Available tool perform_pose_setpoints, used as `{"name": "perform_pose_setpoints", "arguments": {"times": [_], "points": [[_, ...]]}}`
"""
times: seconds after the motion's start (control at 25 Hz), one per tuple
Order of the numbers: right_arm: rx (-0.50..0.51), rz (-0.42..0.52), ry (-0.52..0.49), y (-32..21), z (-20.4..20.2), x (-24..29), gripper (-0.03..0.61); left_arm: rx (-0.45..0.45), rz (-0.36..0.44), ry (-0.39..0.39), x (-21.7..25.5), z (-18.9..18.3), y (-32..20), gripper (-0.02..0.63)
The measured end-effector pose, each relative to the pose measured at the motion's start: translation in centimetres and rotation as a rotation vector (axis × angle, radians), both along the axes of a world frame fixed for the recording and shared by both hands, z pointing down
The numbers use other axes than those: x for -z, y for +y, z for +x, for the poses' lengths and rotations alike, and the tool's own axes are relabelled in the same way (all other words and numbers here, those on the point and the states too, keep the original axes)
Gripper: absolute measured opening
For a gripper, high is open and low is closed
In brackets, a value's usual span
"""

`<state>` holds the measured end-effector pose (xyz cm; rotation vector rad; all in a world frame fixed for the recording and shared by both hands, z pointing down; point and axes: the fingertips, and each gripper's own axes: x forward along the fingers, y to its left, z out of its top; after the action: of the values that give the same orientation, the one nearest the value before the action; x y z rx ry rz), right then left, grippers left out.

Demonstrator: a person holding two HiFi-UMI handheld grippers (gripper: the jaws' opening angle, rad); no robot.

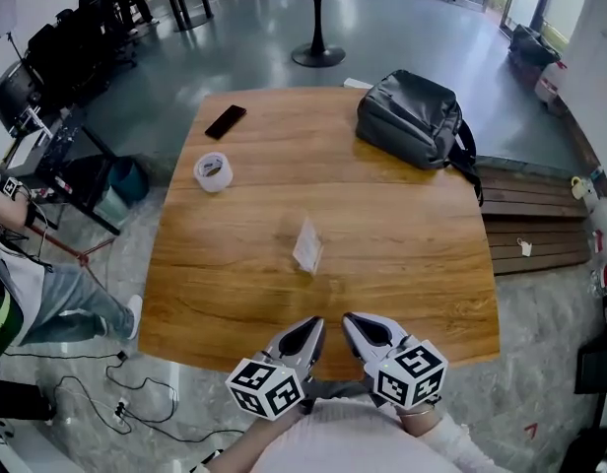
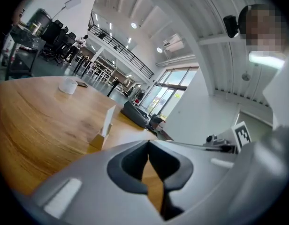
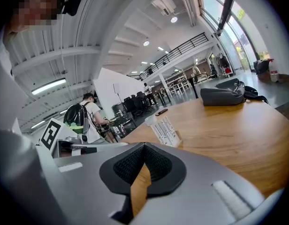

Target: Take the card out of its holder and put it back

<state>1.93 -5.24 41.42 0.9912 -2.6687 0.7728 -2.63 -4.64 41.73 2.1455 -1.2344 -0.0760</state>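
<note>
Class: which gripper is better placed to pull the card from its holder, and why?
Probably the left gripper: the card stands almost straight ahead of it; the right gripper sits further aside. Both are shut and empty.

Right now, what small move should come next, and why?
Probably bring the right tool forward toward the card, opening it on the way: the card stands in its holder well ahead, untouched, and both this tool and the left tool are shut and empty.

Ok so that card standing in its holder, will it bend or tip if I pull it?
The card looks thin, so probably light and bendy. Its small holder looks light too, so it may lift or tip with the card.
</note>
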Motion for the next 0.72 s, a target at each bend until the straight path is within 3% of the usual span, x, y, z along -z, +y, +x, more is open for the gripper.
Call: {"name": "perform_pose_setpoints", "arguments": {"times": [0.72], "points": [[-0.033,-0.092,-0.021,-4.6,-2.6,-1.6,-0.006,-0.082,-0.069,-0.013,-0.7,-1.9,-5.4,0.008]]}}
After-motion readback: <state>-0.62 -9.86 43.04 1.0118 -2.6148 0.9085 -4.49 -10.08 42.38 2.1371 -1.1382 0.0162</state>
